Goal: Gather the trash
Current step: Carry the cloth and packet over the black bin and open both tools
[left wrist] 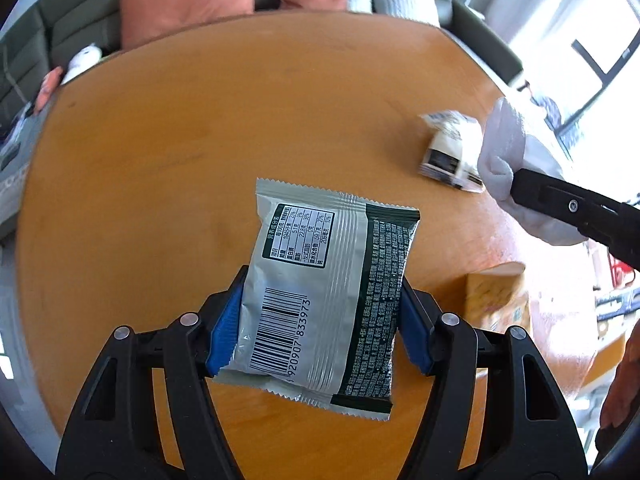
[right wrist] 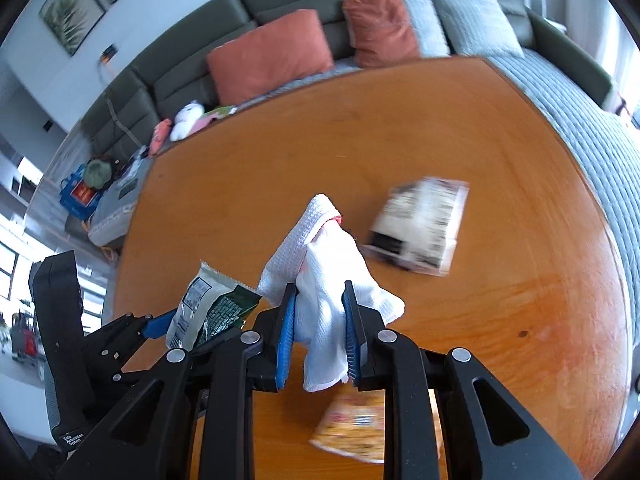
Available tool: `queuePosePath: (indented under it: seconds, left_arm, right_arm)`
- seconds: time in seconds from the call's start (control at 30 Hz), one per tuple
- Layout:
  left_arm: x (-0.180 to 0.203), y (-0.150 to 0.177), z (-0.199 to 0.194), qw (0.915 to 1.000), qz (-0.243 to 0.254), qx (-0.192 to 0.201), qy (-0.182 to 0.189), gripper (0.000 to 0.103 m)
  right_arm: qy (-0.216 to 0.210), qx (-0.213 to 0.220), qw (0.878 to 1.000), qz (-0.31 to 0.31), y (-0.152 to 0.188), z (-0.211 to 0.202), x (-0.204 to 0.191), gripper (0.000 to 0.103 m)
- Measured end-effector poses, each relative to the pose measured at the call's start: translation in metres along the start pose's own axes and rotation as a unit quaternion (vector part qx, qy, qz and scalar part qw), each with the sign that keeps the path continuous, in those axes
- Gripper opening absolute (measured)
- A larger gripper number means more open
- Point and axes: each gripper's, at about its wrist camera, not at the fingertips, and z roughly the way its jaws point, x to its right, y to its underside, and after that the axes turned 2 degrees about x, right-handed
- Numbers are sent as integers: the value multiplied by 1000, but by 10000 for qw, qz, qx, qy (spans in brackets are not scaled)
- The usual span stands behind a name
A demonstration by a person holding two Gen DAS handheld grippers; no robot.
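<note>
My left gripper [left wrist: 320, 316] is shut on a silver and dark green snack packet [left wrist: 324, 292], its barcode side up, lifted above the orange wooden table [left wrist: 160, 152]. The same packet [right wrist: 208, 308] shows crumpled at the lower left of the right wrist view. My right gripper [right wrist: 318, 336] is shut on a white cloth [right wrist: 328, 272], which sticks up and hangs down between the blue pads. The cloth [left wrist: 516, 152] shows at the right in the left wrist view. A white and black wrapper [right wrist: 420, 228] lies on the table beyond the cloth. An orange packet [right wrist: 352, 424] lies under my right gripper.
A grey sofa [right wrist: 320, 4] with orange cushions [right wrist: 268, 52] runs along the table's far edge. A grey quilted cover [right wrist: 592, 128] borders the right side. A white soft toy [right wrist: 186, 120] and bags [right wrist: 80, 192] sit at the far left. An orange box [left wrist: 496, 300] lies near the table's right edge.
</note>
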Motion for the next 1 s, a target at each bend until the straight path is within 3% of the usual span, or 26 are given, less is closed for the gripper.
queuePosePath:
  seconds: [0.3, 0.5, 0.8, 1.0]
  left_arm:
    - [-76, 45, -54, 9975, -512, 342, -343, 65]
    - [-156, 91, -94, 9918, -1044, 487, -545, 65]
    - [-255, 166, -138, 9758, -1897, 644, -873, 65]
    - [-310, 215, -164, 9613, -2418, 693, -1129, 65]
  right_arm:
    - [-431, -225, 9972, -563, 24, 21, -109, 23]
    - [-778, -509, 9904, -1019, 49, 39, -190, 23]
    - [-1197, -984, 9707, -1838, 98, 67, -307, 23]
    - [-1583, -1404, 9470, -2417, 139, 87, -388, 23]
